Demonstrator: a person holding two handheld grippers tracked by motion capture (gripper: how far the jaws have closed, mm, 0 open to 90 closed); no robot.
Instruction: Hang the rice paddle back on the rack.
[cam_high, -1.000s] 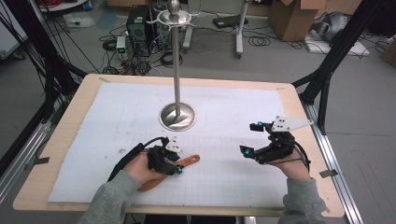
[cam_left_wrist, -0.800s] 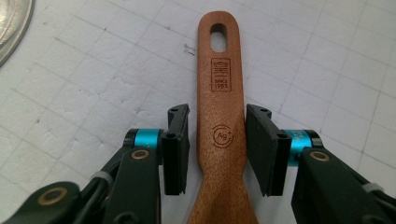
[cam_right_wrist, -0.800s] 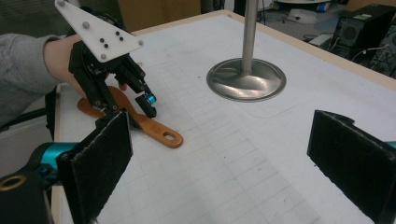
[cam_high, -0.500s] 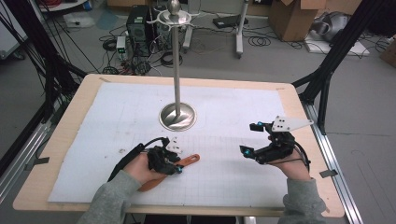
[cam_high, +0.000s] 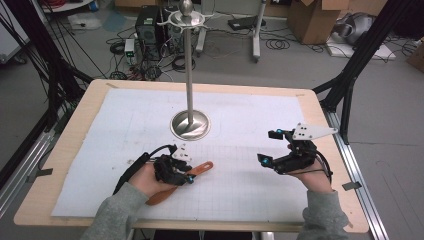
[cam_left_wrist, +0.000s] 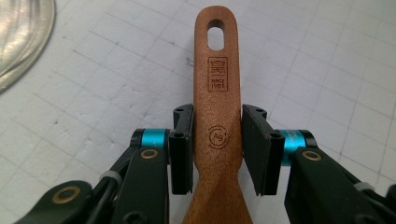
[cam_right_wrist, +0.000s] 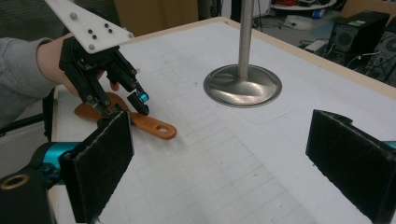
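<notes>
Landmark: metal stand (cam_high: 189, 120), round base and upright pole, on the white gridded sheet (cam_high: 125, 115) covering the wooden bench (cam_high: 70, 135).

Wooden spatula (cam_high: 187, 175) lies flat on the sheet, near side of the stand base, slightly to the left of it. Handle end with the hanging hole points toward the stand and to the right; blade end sits under the person's left hand (cam_high: 147, 180). The left gripper view shows burned-in marks on the handle (cam_left_wrist: 218, 93).

Left hand-held gripper (cam_left_wrist: 217, 149): jaws straddle the spatula handle, one pad on each side. Left pad is at the wood edge; right pad shows a thin gap, so jaws are around the handle but not pressed shut. Spatula rests on the sheet, not lifted. In the right gripper view this gripper (cam_right_wrist: 133, 105) is seen low over the handle, well to the left of the stand base.

Right hand-held gripper (cam_high: 272, 150): on the near right of the stand, well apart from base and spatula, held above the sheet in the person's right hand (cam_high: 312, 175). Jaws wide apart, nothing between them; its own view (cam_right_wrist: 219, 163) shows bare sheet in the gap, and the stand base (cam_right_wrist: 243, 86) beyond.

Grey sleeves (cam_high: 120, 215) come in from the near bench edge. Behind the bench: floor with cables and a computer tower (cam_high: 150, 27).
</notes>
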